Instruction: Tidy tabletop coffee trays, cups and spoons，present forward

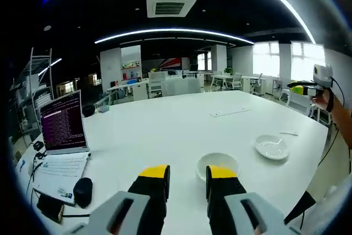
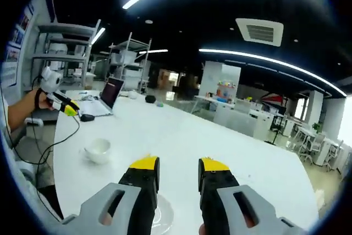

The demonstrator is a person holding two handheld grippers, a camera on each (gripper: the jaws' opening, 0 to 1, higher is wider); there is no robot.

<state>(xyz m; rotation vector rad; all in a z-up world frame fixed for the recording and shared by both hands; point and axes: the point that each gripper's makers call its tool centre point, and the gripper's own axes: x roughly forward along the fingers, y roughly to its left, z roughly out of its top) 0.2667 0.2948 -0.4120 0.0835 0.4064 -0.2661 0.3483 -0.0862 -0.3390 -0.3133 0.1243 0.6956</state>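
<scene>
Left gripper view puts our left gripper point(image 1: 187, 182) low over the white table point(image 1: 165, 125), jaws parted and empty, with the white cup point(image 1: 218, 164) just beyond the right jaw. We judge it light, stiff, glazed, slippery and breakable; pinching the rim wall seems safest. Farther right lies one saucer point(image 1: 271, 147), thin and flat, best taken by its edge. One spoon point(image 1: 288, 133) lies just beyond it. One laptop point(image 1: 63, 130) sits at the left. In the right gripper view our right gripper point(image 2: 179, 175) is also parted and empty.
</scene>
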